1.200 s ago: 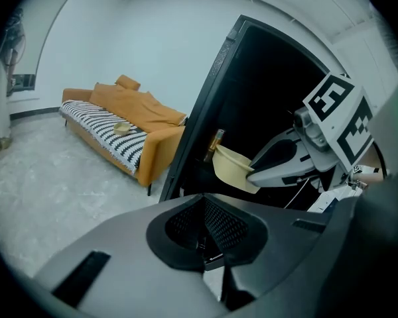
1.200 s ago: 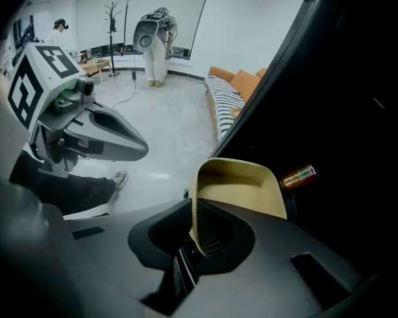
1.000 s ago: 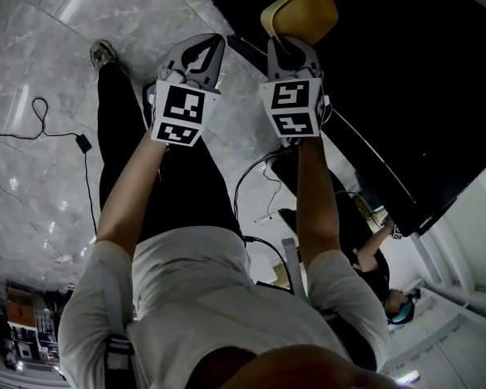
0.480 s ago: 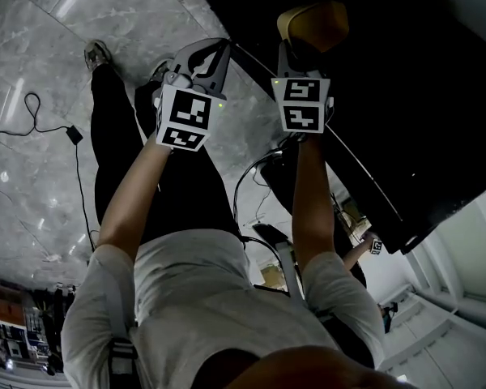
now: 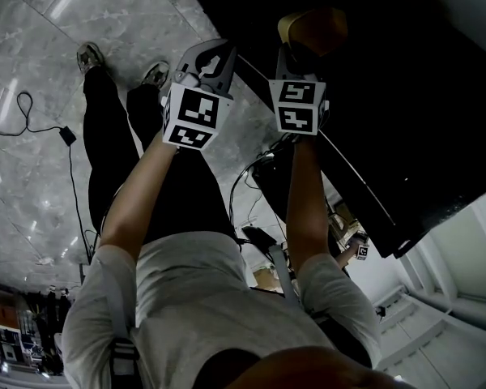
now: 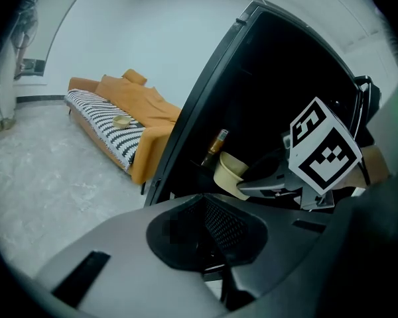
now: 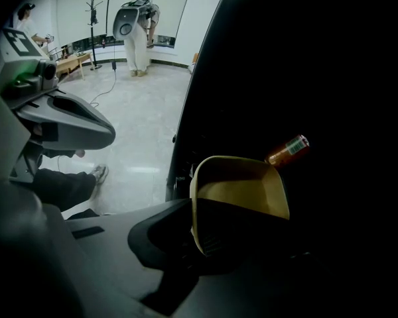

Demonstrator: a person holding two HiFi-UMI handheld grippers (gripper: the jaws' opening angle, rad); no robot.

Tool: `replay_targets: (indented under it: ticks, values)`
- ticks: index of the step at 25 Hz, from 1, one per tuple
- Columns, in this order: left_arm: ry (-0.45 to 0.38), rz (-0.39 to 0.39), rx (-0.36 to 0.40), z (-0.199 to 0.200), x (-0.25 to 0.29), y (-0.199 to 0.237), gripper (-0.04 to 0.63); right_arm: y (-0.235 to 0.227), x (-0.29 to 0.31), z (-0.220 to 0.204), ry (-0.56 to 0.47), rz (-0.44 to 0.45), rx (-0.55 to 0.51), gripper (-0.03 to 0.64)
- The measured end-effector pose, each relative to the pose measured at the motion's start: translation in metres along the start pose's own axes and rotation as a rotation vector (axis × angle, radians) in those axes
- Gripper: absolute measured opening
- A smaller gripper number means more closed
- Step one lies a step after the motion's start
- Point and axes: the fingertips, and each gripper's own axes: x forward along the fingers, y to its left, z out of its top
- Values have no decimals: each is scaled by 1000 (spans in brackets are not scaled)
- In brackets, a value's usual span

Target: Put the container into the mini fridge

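Note:
My right gripper [image 5: 296, 49] is shut on the rim of a tan open container [image 5: 311, 26], held just inside the dark opening of the black mini fridge [image 5: 389, 96]. In the right gripper view the container [image 7: 242, 191] fills the space ahead of the jaws, tilted on its side, with a brown bottle [image 7: 287, 149] lying behind it inside the fridge. My left gripper [image 5: 214, 55] hangs beside the fridge's front edge, shut with nothing in it. From the left gripper view I see the container [image 6: 229, 172], the bottle [image 6: 215, 144] and the right gripper's marker cube [image 6: 325, 152].
The person's legs and shoes stand on the grey marble floor [image 5: 32, 47], where a black cable [image 5: 69, 136] lies at the left. An orange sofa [image 6: 119, 118] stands beyond the fridge. Another person [image 7: 136, 25] bends over at the far wall.
The right gripper has carried the container forward into the fridge's shadow, so it looks darker. The left gripper moved slightly forward and right. The person's feet stepped closer.

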Motion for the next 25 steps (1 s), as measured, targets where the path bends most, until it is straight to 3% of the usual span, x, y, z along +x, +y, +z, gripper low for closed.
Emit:
replay_targets:
  ticks: [16, 25]
  values:
    - [-10, -9, -31, -2, 1, -5, 12, -28, 8, -4, 56, -90, -46, 52]
    - [-10, -20, -28, -12, 3, -8, 12, -39, 16, -8, 48, -164, -8, 52]
